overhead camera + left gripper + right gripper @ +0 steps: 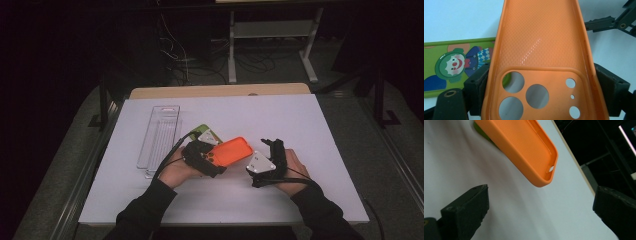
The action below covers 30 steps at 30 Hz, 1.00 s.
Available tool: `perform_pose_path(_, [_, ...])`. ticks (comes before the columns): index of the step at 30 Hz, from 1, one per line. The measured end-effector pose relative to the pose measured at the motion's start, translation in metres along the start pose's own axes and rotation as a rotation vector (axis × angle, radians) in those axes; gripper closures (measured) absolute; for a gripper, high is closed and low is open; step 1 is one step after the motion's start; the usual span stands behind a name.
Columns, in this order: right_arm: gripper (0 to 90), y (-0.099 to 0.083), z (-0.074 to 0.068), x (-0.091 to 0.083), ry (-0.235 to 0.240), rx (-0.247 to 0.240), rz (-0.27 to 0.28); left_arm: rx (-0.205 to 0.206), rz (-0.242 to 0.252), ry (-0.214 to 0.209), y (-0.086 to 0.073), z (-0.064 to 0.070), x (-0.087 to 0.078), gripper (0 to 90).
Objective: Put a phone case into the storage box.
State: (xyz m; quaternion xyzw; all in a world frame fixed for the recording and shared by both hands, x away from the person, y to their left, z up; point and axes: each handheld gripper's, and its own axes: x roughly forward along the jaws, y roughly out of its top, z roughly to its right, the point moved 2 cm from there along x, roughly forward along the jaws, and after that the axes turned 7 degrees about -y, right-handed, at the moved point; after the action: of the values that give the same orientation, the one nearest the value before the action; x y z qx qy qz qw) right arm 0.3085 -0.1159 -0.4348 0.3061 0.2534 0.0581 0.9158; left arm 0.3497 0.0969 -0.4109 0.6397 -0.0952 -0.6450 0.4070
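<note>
An orange phone case (230, 150) (539, 60) (524, 147) is held a little above the white table, inner side up. My left gripper (210, 159) (541, 87) is shut on its camera-hole end, one jaw on each long side. A green phone case (206, 132) (454, 66) printed with a clown lies flat just behind and left of the orange one. To the right, my right gripper (272, 150) (536, 212) is open, jaws wide apart with nothing between them, just short of the orange case's free end.
A clear plastic tray (160, 137) lies lengthwise at the left of the white table (300, 125). The person's forearms come in from the near edge. Beyond the table's far edge stand dark floor, cables and desk legs (232, 45).
</note>
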Motion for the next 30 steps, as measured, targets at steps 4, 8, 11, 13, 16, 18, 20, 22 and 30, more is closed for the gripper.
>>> perform_pose_path(4, [0.0,0.001,-0.002,0.000,-0.023,-0.044,0.001,-0.015,0.015,-0.003,0.000,0.001,0.001,15.8])
perform_pose_path(8, [0.0,0.001,-0.003,0.000,-0.041,-0.092,0.015,-0.011,0.009,-0.006,0.000,0.001,0.000,15.9])
perform_pose_path(11, [0.0,0.001,-0.004,0.000,-0.056,-0.125,0.017,0.004,-0.002,-0.005,0.001,0.000,-0.001,15.8])
perform_pose_path(13, [0.0,0.002,-0.005,0.000,-0.067,-0.149,0.022,-0.005,-0.002,-0.009,0.001,0.001,-0.001,15.9])
perform_pose_path(16, [0.0,0.003,-0.006,-0.001,-0.083,-0.216,0.024,-0.006,-0.001,-0.009,0.001,0.002,-0.001,15.9])
perform_pose_path(18, [0.0,0.004,-0.007,0.000,-0.097,-0.250,0.027,0.001,-0.012,-0.010,0.000,0.001,-0.001,15.9])
perform_pose_path(20, [0.0,0.004,-0.008,0.000,-0.111,-0.270,0.028,0.003,-0.015,-0.010,0.000,0.001,-0.001,15.9])
perform_pose_path(22, [0.0,0.005,-0.010,0.000,-0.120,-0.289,0.035,0.003,-0.014,-0.009,0.000,0.001,-0.001,15.9])
perform_pose_path(30, [0.0,0.008,-0.015,0.000,-0.165,-0.368,0.052,-0.006,-0.007,-0.008,0.001,0.001,-0.001,15.9])
